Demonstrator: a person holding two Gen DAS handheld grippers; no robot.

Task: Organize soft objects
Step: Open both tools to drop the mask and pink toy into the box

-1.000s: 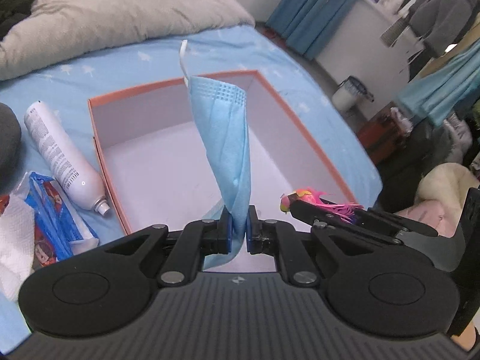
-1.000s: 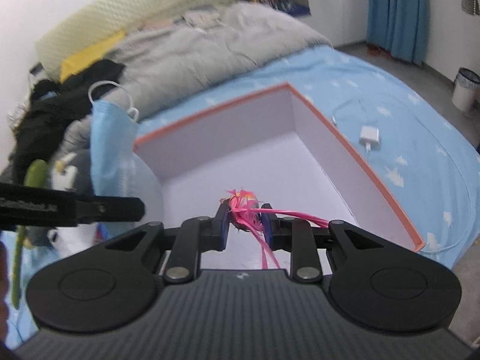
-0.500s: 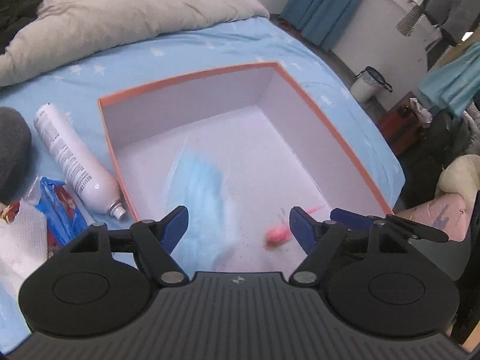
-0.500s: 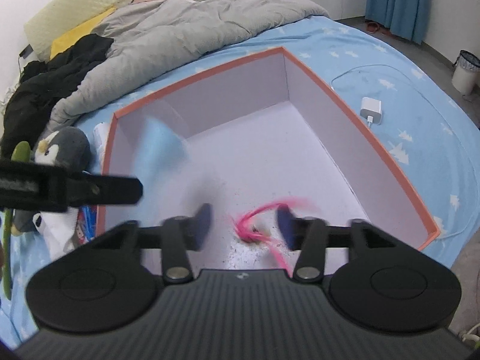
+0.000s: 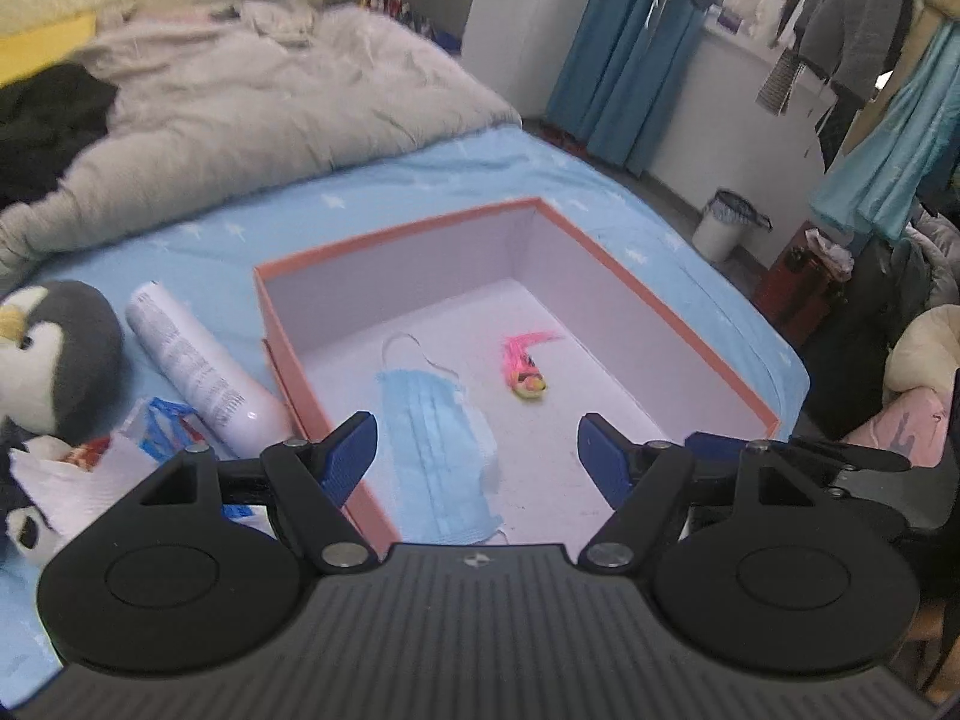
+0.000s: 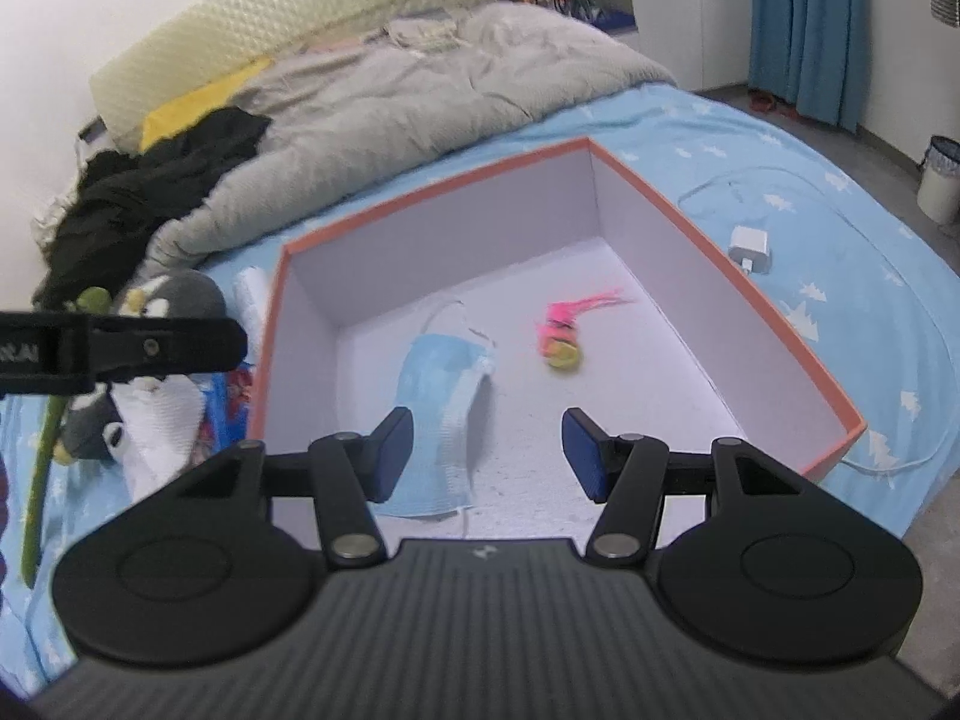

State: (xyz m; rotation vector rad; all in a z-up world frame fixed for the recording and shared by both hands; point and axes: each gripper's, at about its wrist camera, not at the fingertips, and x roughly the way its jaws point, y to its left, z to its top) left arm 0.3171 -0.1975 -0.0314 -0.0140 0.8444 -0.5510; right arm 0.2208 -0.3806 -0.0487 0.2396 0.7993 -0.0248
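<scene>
**Both Grippers Empty Above the Box: Choosing the Next Soft Item**

Currently, I read both tools as unloaded. The left gripper (image 5: 477,450) has its jaws spread wide with nothing between them, and the right gripper (image 6: 487,450) stands the same way, jaws well apart and empty. Both hang above the near edge of the box (image 5: 678,324), pointing forward and slightly down into it, the left one beside the right one's left flank.

1. Contents. Inside the box, the blue face mask (image 5: 441,450) lies flat on the near-left floor. The small pink toy (image 5: 523,369) lies farther in, apart from the mask and touching no wall.

2. Step in hand. I judge the drop complete and the next pick pending. Lift both grippers clear of the box rim before moving sideways, so a finger does not catch the wall or drag the mask's ear loop.

3. Next targets. Left of the box, near to far: white tissue (image 5: 72,486), a blue packet (image 5: 165,426), the white spray can (image 5: 198,372) touching the box wall, and the penguin plush (image 5: 54,348). I would take the plush with the left gripper, pinching a thick fold; the can is rigid and should stay.

4. Beyond the box lies the grey quilt (image 5: 270,102).
</scene>
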